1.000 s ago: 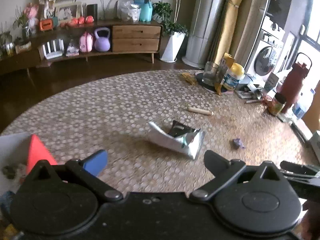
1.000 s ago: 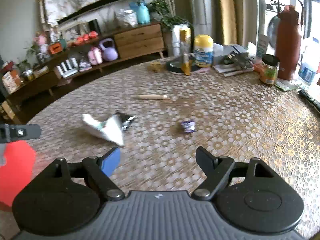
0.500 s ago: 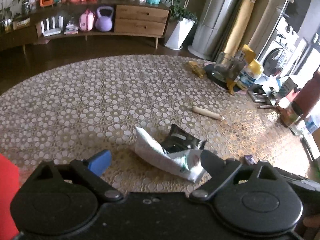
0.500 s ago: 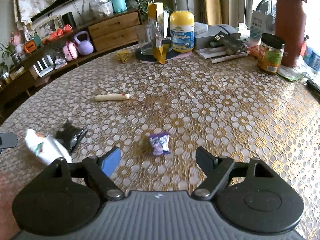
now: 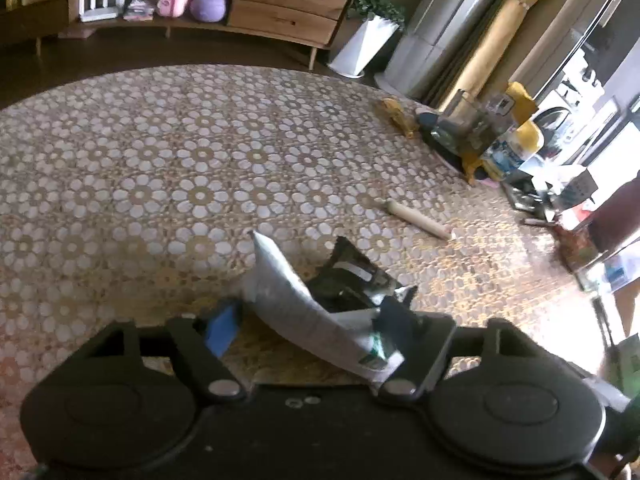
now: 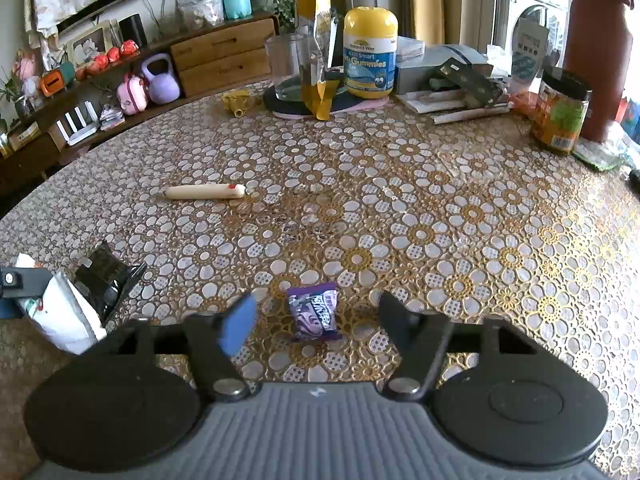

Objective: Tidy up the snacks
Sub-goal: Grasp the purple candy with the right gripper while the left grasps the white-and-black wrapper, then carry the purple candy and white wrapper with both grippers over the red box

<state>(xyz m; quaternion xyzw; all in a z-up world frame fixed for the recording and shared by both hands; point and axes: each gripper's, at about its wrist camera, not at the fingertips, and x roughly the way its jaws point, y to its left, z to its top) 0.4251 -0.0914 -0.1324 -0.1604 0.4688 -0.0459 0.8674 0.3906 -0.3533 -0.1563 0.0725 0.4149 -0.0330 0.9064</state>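
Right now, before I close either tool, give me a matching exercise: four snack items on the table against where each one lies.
Items:
1. small purple candy wrapper
2. white crumpled snack bag
3. cream stick-shaped snack
4. yellow-lidded gummies jar

Places:
A. standing at the table's far edge
B. between the open left tool's fingers
C. lying alone mid-table
D. between the open right tool's fingers

Pairs: 1-D, 2-B, 3-C, 4-A
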